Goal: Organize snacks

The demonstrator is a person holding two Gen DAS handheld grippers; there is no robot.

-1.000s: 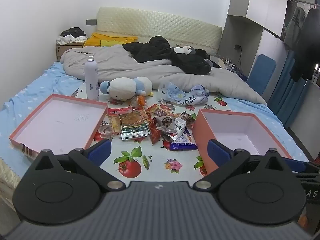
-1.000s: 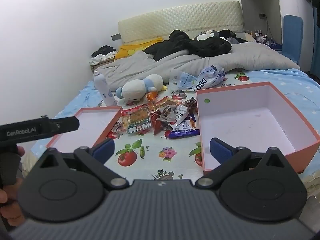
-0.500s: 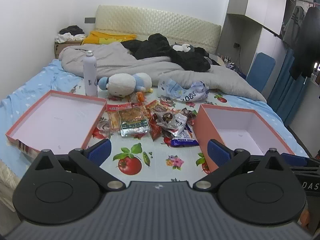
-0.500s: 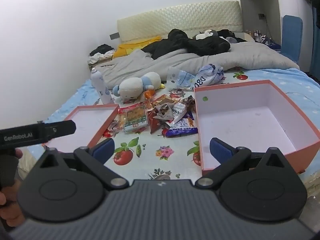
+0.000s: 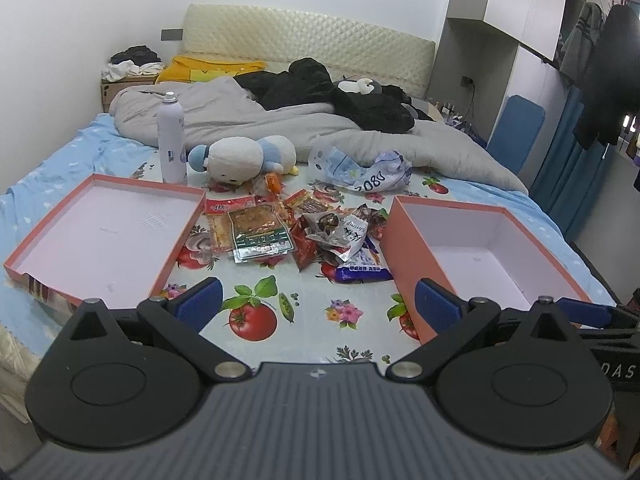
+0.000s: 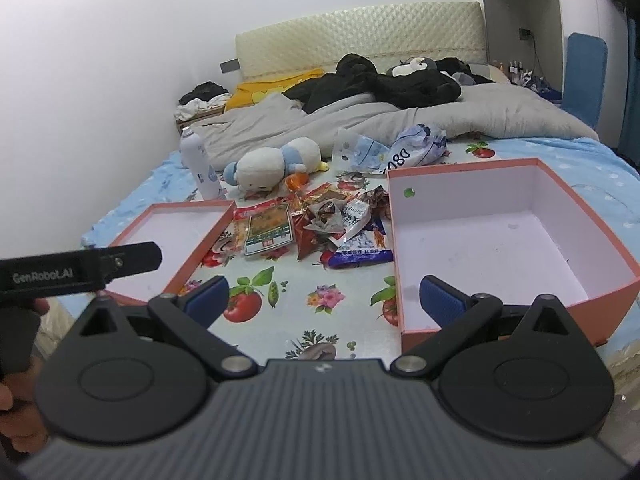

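Snacks (image 5: 296, 236), a crinkly foil heap, lie between two pink cardboard boxes: shallow lid (image 5: 102, 236) at nine o'clock, deep box (image 5: 492, 256) at three. Left gripper (image 5: 316, 304) and right gripper (image 6: 324, 300) both gape, holding nothing.

two orange boxes (image 5: 416, 252), one plush toy (image 5: 244, 158), one spray can (image 5: 171, 138)

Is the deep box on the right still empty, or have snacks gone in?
Empty. The deep box shows only bare white floor; the snacks lie in a pile on the cloth beside it.

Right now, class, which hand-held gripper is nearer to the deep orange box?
Right. The right hand-held gripper hangs at the deep orange box, one finger over its near corner. The left hand-held gripper sits beside it, nearer the shallow lid.
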